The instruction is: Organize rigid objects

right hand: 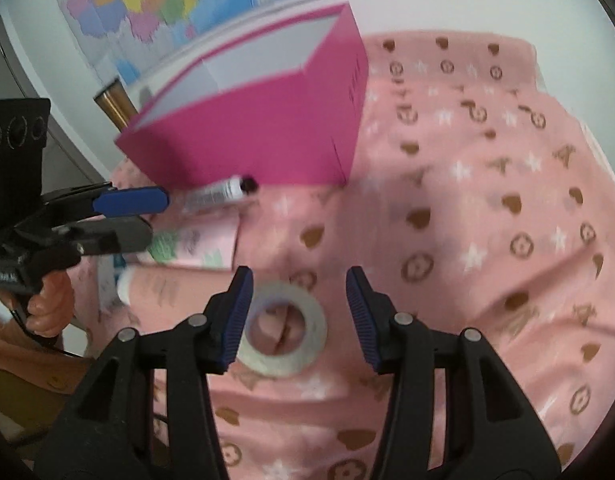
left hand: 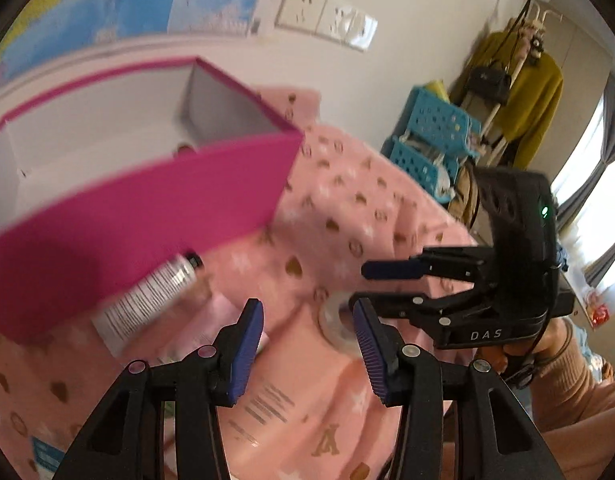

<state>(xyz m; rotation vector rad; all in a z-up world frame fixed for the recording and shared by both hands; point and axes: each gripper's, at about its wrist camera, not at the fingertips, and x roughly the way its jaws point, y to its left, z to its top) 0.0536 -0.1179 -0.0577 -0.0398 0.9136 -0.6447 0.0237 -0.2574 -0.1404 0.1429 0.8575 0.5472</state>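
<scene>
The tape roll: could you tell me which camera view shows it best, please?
The right wrist view: the tape roll lies flat, its whole ring visible. In the left wrist view the right gripper hides most of it.

An open box (right hand: 251, 128) stands on the blanket (right hand: 487, 208) toward the back, close before the wall with the map (right hand: 167, 4). A tube (right hand: 219, 194) lies at the foot of the box's front wall, just beside it. In front of the tube lies a flat packet (right hand: 199, 246), and nearer still a second tube (right hand: 155, 286). To the right of that tube, a roll of tape (right hand: 283, 330) lies flat on the blanket, well apart from the box. In the left wrist view, stacked baskets (left hand: 431, 140) stand off to the right behind the blanket, with a clothes rack (left hand: 519, 92) behind them.
</scene>
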